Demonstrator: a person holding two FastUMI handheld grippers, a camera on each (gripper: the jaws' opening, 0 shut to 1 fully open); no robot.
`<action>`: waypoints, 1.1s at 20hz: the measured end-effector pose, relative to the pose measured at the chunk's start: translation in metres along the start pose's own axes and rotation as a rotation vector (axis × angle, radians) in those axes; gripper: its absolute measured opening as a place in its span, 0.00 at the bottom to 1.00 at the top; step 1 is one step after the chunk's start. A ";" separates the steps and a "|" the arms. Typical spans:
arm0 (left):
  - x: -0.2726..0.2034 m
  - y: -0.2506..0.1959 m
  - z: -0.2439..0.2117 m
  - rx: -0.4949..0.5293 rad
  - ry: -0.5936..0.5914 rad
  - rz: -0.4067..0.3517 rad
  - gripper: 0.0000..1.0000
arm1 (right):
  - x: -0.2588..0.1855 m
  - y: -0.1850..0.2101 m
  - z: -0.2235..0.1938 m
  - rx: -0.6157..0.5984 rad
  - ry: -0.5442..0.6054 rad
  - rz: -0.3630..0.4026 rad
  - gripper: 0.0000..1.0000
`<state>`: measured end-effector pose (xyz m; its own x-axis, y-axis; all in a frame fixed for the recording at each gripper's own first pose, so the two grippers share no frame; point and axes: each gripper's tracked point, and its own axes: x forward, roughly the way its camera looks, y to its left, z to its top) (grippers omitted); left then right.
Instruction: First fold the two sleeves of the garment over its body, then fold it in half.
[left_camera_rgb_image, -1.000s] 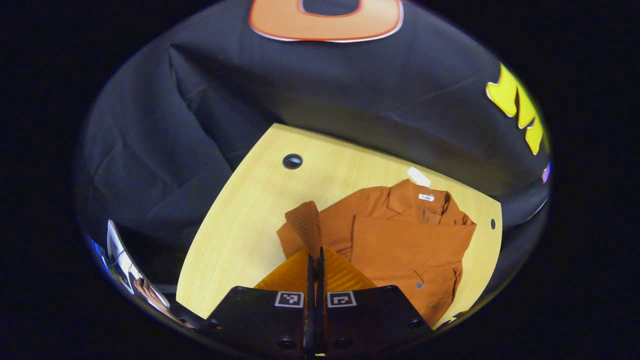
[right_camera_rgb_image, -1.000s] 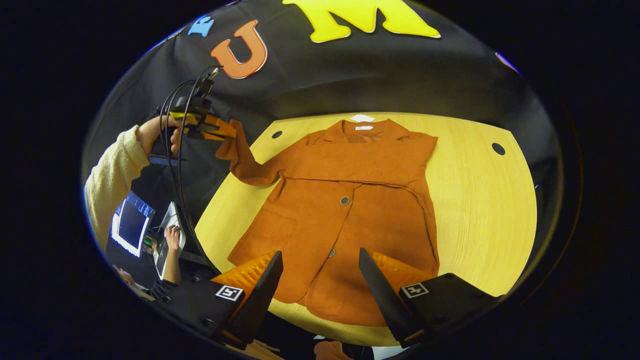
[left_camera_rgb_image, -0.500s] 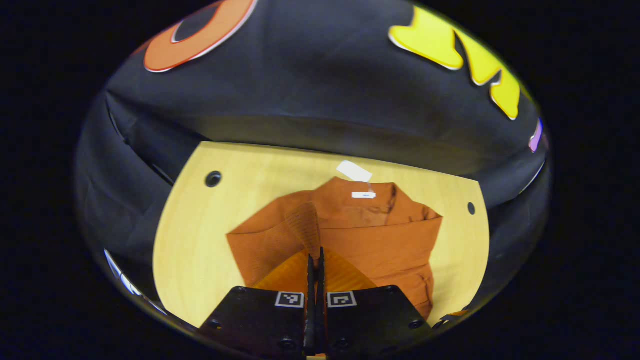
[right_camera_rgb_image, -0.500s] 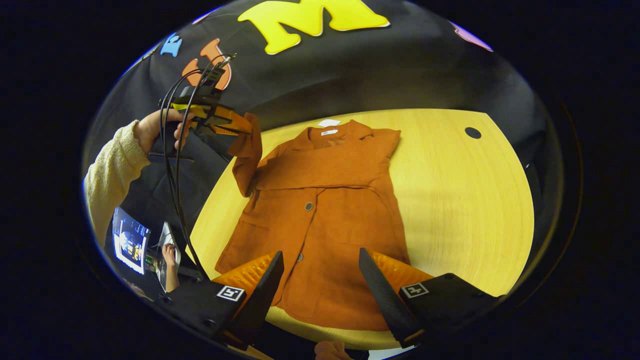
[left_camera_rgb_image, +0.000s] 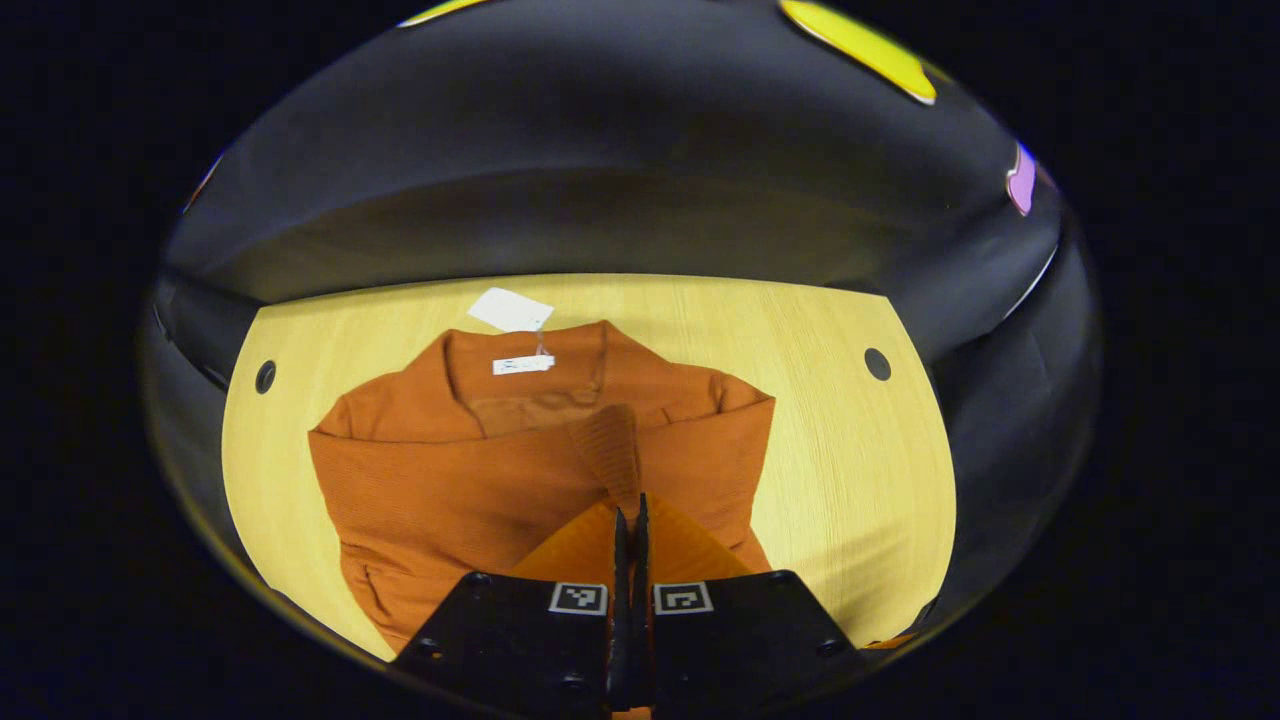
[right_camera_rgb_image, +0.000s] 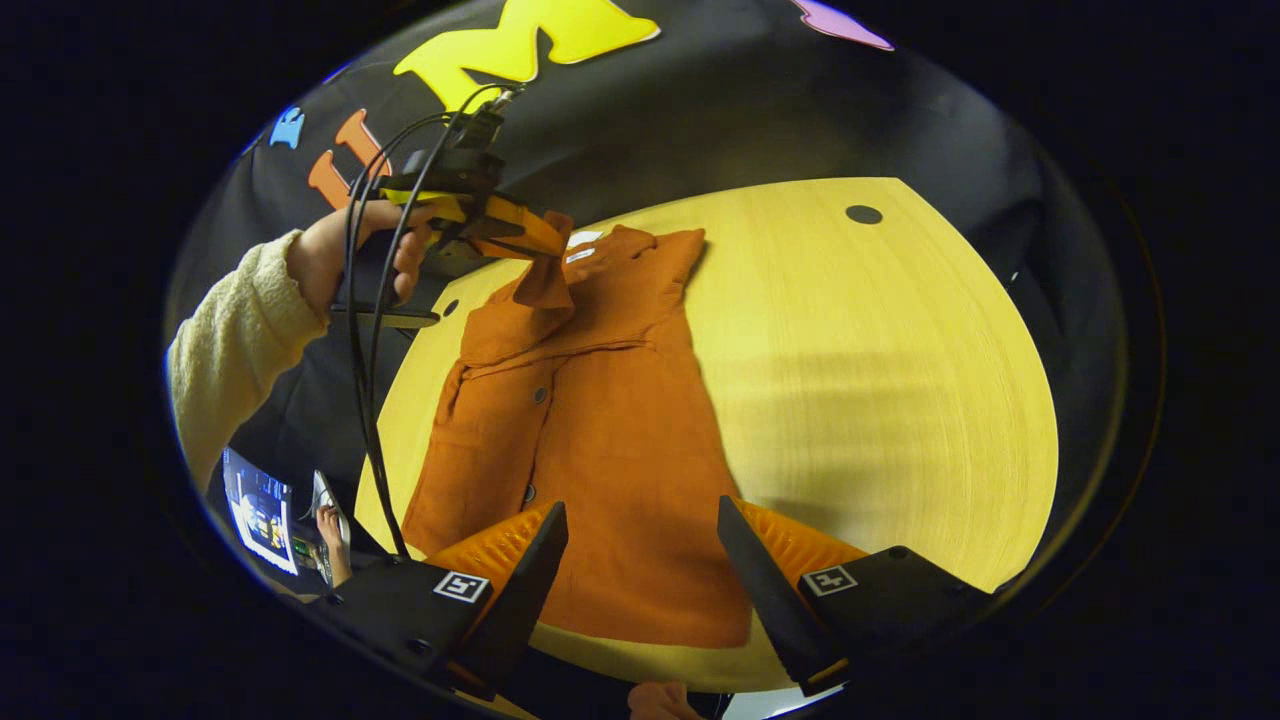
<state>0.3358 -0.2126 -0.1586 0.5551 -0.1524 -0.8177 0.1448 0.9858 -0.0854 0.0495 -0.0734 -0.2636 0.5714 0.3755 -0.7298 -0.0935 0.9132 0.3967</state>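
A rust-orange jacket (right_camera_rgb_image: 600, 430) lies front up on the wooden table (right_camera_rgb_image: 880, 360), collar at the far side with a white tag (left_camera_rgb_image: 510, 310). One sleeve lies folded across the chest (left_camera_rgb_image: 440, 490). My left gripper (left_camera_rgb_image: 630, 515) is shut on the cuff of the other sleeve (left_camera_rgb_image: 608, 450), holding it up over the chest near the collar. In the right gripper view that gripper (right_camera_rgb_image: 540, 238) is held by a hand (right_camera_rgb_image: 350, 250) with the sleeve (right_camera_rgb_image: 520, 310) hanging from it. My right gripper (right_camera_rgb_image: 640, 545) is open above the jacket's hem, holding nothing.
The table has small dark holes (left_camera_rgb_image: 877, 363) near its far corners. Bare wood lies to the right of the jacket (right_camera_rgb_image: 900, 400). A cream sleeve (right_camera_rgb_image: 225, 350) and black cables (right_camera_rgb_image: 365, 330) are at the left; a lit screen (right_camera_rgb_image: 258, 510) sits below the table edge.
My left gripper has carried the sleeve cuff from beyond the jacket's side inward, over the chest near the collar. The right gripper stays open and has swung so the jacket sits further left.
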 end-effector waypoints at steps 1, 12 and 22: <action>0.007 -0.008 0.001 -0.005 0.019 -0.006 0.04 | -0.002 -0.007 -0.002 0.006 0.002 -0.008 0.97; 0.023 -0.042 0.008 -0.140 0.010 -0.140 0.36 | -0.022 -0.040 -0.016 0.043 -0.002 -0.078 0.98; -0.038 0.003 -0.012 -0.136 -0.140 -0.131 0.99 | -0.019 -0.027 -0.008 -0.003 -0.025 -0.125 0.94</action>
<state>0.3048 -0.2034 -0.1345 0.6487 -0.2788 -0.7082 0.1169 0.9559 -0.2693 0.0344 -0.1043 -0.2647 0.5987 0.2548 -0.7593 -0.0225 0.9530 0.3021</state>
